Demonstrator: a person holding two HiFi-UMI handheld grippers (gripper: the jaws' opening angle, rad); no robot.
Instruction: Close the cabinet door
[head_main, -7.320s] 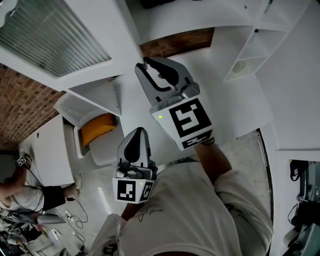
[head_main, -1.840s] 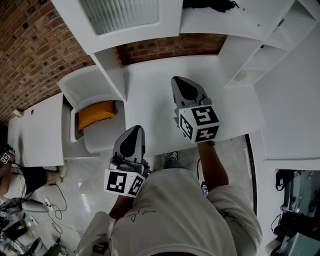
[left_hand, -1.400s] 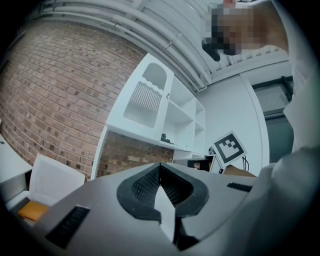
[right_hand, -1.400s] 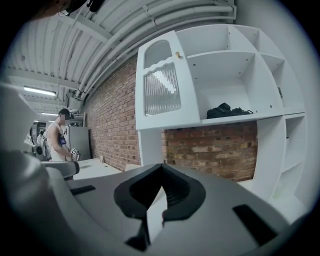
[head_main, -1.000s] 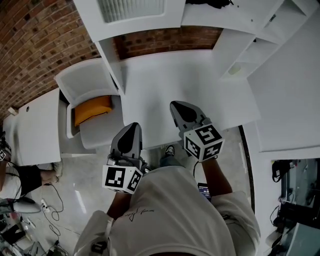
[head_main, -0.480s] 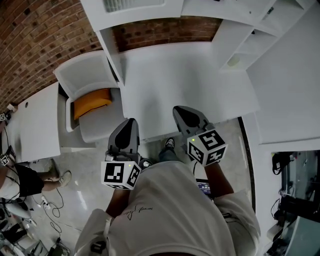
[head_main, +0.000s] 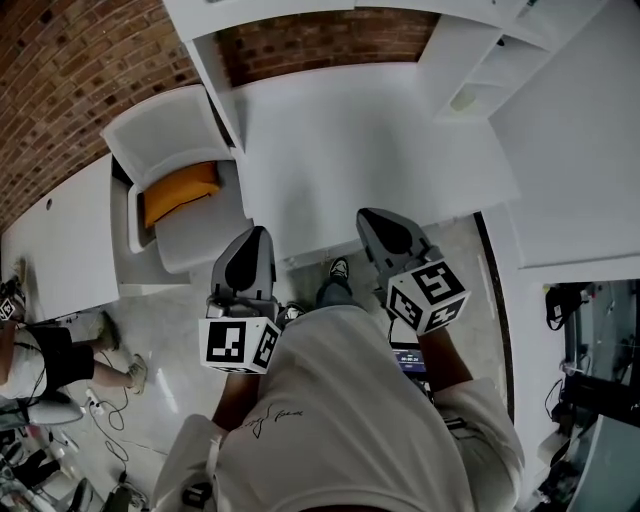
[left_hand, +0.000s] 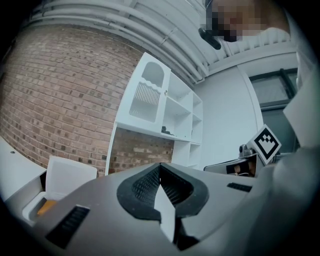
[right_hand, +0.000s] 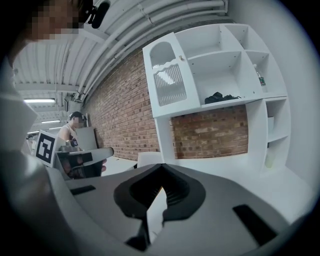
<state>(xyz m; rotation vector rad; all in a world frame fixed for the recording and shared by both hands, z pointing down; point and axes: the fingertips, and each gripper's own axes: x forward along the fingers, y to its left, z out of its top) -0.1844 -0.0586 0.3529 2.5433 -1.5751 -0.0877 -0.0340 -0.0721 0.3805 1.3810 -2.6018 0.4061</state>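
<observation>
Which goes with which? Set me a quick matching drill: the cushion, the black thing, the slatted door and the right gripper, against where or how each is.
Things:
1 orange cushion
2 black bundle
3 slatted door
4 right gripper

Place or state:
a top left of the shelf unit
b jaws together, nothing held
c on the white chair
d on a shelf beside the door

Pairs: 1-c; 2-d; 3-a; 4-b
</observation>
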